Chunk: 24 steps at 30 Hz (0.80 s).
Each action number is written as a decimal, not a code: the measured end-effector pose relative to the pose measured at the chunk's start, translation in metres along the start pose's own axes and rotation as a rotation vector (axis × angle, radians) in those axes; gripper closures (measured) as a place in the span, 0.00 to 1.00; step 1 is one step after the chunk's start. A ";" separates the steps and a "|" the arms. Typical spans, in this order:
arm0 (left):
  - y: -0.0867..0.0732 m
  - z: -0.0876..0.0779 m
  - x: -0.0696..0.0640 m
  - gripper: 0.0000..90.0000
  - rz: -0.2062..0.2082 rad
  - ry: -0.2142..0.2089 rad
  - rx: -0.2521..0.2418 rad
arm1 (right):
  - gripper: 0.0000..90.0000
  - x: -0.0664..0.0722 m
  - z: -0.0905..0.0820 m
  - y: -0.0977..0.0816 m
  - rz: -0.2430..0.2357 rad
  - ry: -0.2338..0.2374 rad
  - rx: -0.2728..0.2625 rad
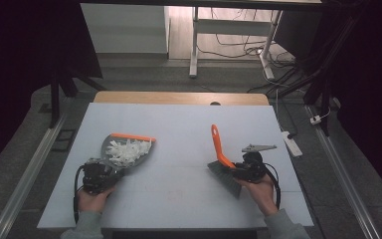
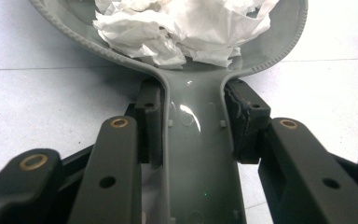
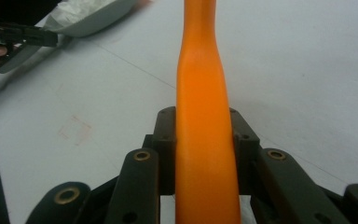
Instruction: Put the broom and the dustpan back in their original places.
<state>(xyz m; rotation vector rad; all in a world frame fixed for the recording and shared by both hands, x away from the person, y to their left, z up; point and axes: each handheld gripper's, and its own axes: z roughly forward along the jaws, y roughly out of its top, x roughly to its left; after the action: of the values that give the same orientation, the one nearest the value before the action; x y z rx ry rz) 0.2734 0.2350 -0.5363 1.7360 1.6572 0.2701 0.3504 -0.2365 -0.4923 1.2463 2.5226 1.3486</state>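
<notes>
Both grippers are gripping for me: left gripper (image 1: 99,175) is clamping the grey dustpan (image 1: 110,152) holding white paper scraps (image 1: 127,151); right gripper (image 1: 242,168) is clamping the orange brush (image 1: 219,145).

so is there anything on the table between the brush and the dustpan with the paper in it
Nothing visible. The dustpan with crumpled paper is held by the left tool, the brush by the right tool, and the stretch of white table between them is bare.
</notes>
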 end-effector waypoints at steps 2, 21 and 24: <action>0.000 0.001 0.000 0.68 0.002 -0.003 0.002 | 0.78 -0.002 0.001 0.001 0.000 -0.011 0.006; 0.000 -0.004 -0.002 0.42 0.018 0.022 -0.015 | 0.76 -0.020 0.006 0.003 0.013 -0.067 0.037; 0.000 -0.008 -0.003 0.36 0.031 0.027 -0.029 | 0.74 -0.023 0.006 0.004 0.009 -0.086 0.043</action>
<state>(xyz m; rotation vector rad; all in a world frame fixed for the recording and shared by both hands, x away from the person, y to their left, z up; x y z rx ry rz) 0.2678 0.2347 -0.5294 1.7447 1.6384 0.3317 0.3709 -0.2463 -0.5009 1.2949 2.5040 1.2208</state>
